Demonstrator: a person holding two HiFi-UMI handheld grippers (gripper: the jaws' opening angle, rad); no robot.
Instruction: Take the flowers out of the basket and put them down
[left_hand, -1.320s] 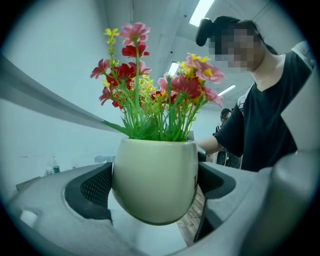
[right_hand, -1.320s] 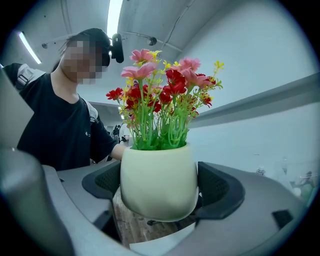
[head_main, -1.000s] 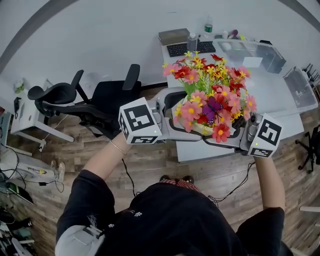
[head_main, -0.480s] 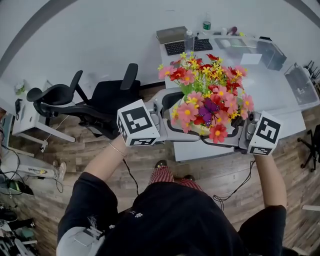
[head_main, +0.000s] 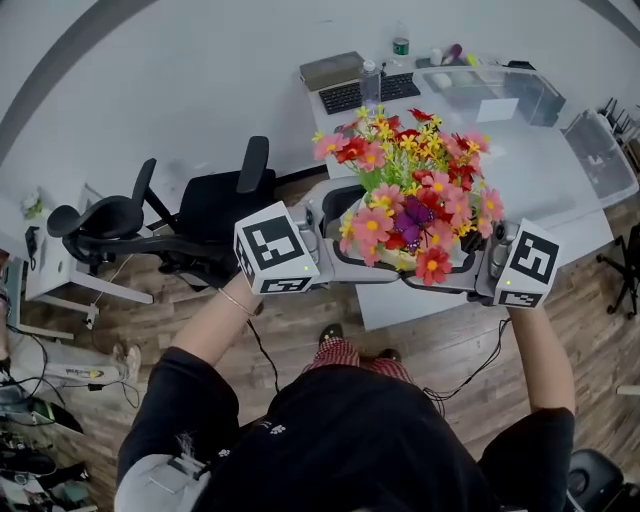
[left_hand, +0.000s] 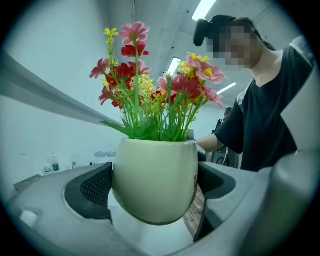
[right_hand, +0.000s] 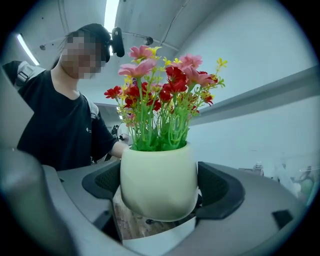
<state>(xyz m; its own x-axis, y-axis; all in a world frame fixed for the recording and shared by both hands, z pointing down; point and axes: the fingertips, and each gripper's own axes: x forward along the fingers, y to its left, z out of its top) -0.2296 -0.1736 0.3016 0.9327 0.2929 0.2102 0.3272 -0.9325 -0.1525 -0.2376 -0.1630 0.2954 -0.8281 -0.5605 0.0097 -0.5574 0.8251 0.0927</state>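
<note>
Slippage risk: fingers (left_hand: 95, 187) of left gripper (left_hand: 155, 187) and right gripper (right_hand: 162, 192) squeeze the smooth pot (right_hand: 157, 170) midair; uneven pressure could drop the flowers (head_main: 415, 190).

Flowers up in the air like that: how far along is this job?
Done: the flowers in their pot are lifted free. In hand: the left claw and right claw both grip the pot in midair by the table. Left: setting it down.

Left hand-held gripper (head_main: 342, 246) and right hand-held gripper (head_main: 468, 268) hold the flowers (head_main: 415, 190) between them.
</note>
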